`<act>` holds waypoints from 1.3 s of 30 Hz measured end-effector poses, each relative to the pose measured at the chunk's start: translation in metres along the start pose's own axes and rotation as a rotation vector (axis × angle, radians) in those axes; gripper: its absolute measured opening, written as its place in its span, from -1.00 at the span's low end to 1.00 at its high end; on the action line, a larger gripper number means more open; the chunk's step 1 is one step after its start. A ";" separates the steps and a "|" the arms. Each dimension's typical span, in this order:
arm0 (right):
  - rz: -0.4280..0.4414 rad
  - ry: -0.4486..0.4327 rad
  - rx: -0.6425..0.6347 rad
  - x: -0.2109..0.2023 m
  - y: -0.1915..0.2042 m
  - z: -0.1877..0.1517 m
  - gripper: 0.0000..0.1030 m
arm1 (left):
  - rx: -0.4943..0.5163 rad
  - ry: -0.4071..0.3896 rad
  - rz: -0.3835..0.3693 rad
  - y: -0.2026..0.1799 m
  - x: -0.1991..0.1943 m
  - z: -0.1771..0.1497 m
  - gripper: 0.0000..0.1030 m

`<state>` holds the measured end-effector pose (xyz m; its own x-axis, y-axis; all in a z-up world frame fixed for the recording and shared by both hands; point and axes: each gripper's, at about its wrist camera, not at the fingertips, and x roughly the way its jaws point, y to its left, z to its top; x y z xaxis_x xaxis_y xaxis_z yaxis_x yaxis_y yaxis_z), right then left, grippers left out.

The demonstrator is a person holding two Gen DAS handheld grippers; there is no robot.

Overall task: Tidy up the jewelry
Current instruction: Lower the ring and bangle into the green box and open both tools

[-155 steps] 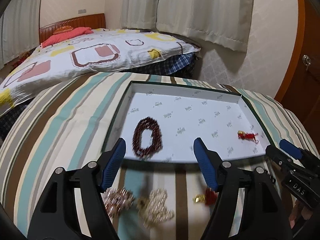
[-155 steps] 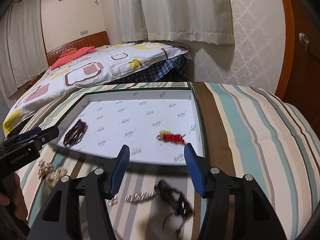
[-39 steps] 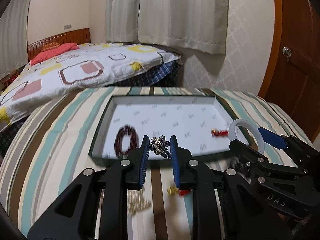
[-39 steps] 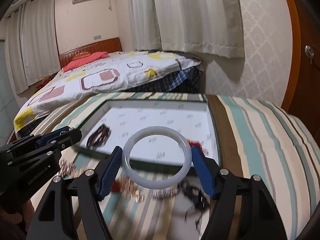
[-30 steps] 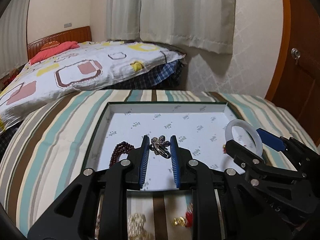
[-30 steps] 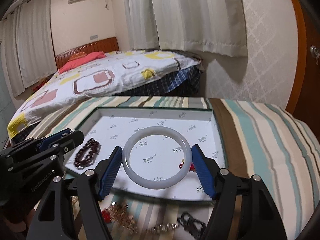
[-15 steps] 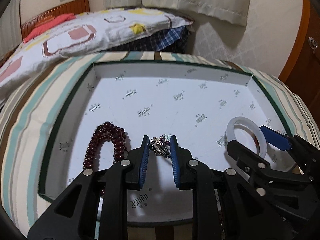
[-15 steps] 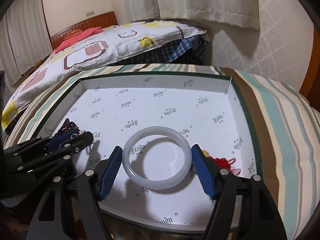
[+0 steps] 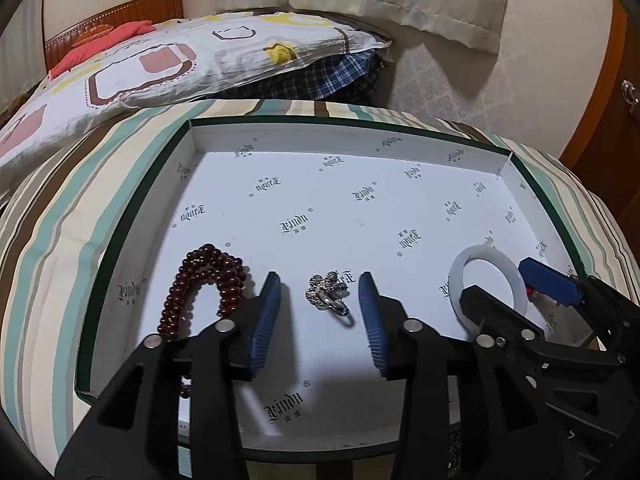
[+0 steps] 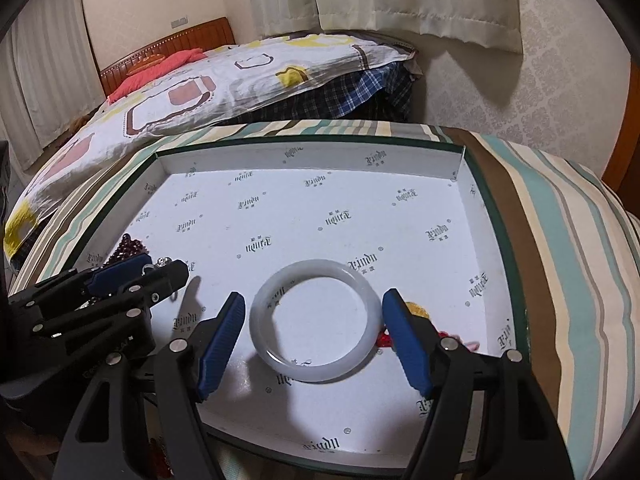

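Opening as you look, your left gripper (image 9: pixel 318 300) has its jaws spread on either side of the silver flower brooch (image 9: pixel 329 295), which lies free on the floor of the white-lined tray (image 9: pixel 340 140), neither pad touching it. Just to the brooch's left in that tray lies the dark red bead bracelet (image 9: pixel 202 286). Your right gripper (image 10: pixel 314 326) sits further toward the tray's right wall with its jaws apart around the white bangle (image 10: pixel 316 326); the bangle rests flat on the tray floor, with a sliver of lining showing between it and each pad. Beside the bangle, partly behind the right finger, lies a red and gold charm (image 10: pixel 416 309). The tray rests on a striped cloth (image 10: pixel 560 240).
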<state>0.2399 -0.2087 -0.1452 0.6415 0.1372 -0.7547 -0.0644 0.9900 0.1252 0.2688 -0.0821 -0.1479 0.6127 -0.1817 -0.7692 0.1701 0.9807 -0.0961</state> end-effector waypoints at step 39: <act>-0.045 -0.108 0.010 -0.045 -0.001 -0.003 0.38 | -0.039 -0.119 0.014 0.009 -0.066 -0.003 0.25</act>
<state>0.2087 -0.2158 -0.1130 0.7221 0.0876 -0.6862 -0.0260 0.9947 0.0996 0.2277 -0.0609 -0.1002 0.7025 -0.1731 -0.6903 0.1322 0.9848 -0.1125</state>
